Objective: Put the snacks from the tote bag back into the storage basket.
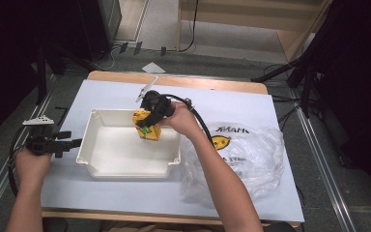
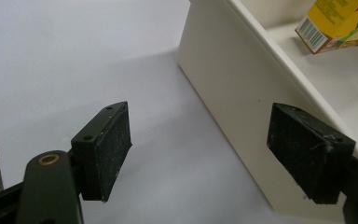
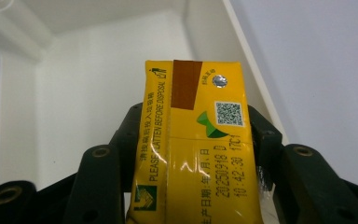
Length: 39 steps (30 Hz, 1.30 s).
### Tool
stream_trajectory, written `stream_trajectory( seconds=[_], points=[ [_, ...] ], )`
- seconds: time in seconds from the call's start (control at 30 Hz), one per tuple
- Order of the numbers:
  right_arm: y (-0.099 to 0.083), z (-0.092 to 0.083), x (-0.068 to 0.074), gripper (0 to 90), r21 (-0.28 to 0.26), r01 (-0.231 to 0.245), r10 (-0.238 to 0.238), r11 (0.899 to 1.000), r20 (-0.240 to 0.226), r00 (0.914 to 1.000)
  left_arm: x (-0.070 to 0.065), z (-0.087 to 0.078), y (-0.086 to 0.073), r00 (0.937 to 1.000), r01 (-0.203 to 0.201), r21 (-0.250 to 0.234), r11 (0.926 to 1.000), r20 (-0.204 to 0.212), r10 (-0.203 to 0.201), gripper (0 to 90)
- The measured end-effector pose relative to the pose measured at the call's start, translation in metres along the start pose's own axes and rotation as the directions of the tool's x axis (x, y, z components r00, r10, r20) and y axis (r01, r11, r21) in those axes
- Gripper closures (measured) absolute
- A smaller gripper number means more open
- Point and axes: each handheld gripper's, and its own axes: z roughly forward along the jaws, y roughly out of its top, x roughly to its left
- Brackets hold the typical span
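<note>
Hovering over the right end of the white rectangular plastic tray (image 1: 92, 164), the yellow drink carton (image 1: 147, 126) is being held upright by the right gripper (image 1: 150, 116), while the left gripper (image 1: 72, 143) is being kept open just beside the tray's left wall.

Half-seen: a yellow carton (image 3: 196, 144) in my right gripper (image 3: 193, 140), cropped and covered.

From the right gripper view, I lose the carton's lower end below the frame, and the black jaws cover both its sides where they clamp it. In the high view the hand (image 1: 181, 118) and gripper body hide the carton's right side, and its print is too small to read. The left gripper view cuts the carton off at the top right corner, leaving only a barcode edge. There the white tray (image 2: 233, 88) runs out of frame too, its far wall unseen. The lettering on the clear plastic bag (image 1: 244, 154) is crumpled, partly covered by my forearm; I cannot read it.
</note>
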Motion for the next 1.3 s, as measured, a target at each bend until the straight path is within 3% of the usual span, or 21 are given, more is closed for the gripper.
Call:
stream_trajectory(
  seconds=[0.23, 0.63, 0.87, 0.9, 1.13, 1.27, 1.3],
  points=[
    [-0.002, 0.009, -0.001, 52.5, 0.017, 0.005, -0.006, 1.000, 0.020, 0.9998, 0.000, 0.000, 0.000, 1.0000, -0.001, -0.005, 1.0000, 0.001, 0.001, 22.8],
    [-0.008, 0.006, -0.004, 51.7, 0.029, 0.026, -0.026, 0.999, 0.006, 0.9996, -0.002, 0.001, 0.000, 1.0000, -0.005, 0.002, 1.0000, 0.003, 0.005, 22.8],
    [-0.012, 0.003, -0.006, 51.3, 0.065, 0.023, -0.024, 0.998, 0.027, 0.9993, -0.002, 0.002, 0.001, 1.0000, -0.009, 0.004, 1.0000, 0.005, 0.009, 22.8],
    [-0.013, 0.003, -0.007, 51.2, 0.059, 0.039, -0.041, 0.997, 0.035, 0.9985, -0.002, 0.002, 0.001, 1.0000, -0.008, 0.005, 1.0000, 0.005, 0.008, 22.8],
    [-0.015, -0.001, -0.008, 49.8, 0.077, 0.007, -0.009, 0.997, 0.024, 0.9997, -0.002, 0.002, 0.001, 1.0000, -0.009, 0.004, 1.0000, 0.004, 0.009, 22.8],
    [-0.014, -0.004, -0.006, 46.0, 0.070, -0.001, -0.003, 0.998, 0.048, 0.9989, -0.002, 0.002, 0.000, 1.0000, -0.008, 0.006, 1.0000, 0.004, 0.008, 22.8],
    [-0.014, -0.005, -0.006, 45.2, 0.066, -0.017, 0.015, 0.998, 0.028, 0.9995, -0.002, 0.002, 0.000, 1.0000, -0.007, 0.004, 1.0000, 0.003, 0.007, 22.8]
  ],
)
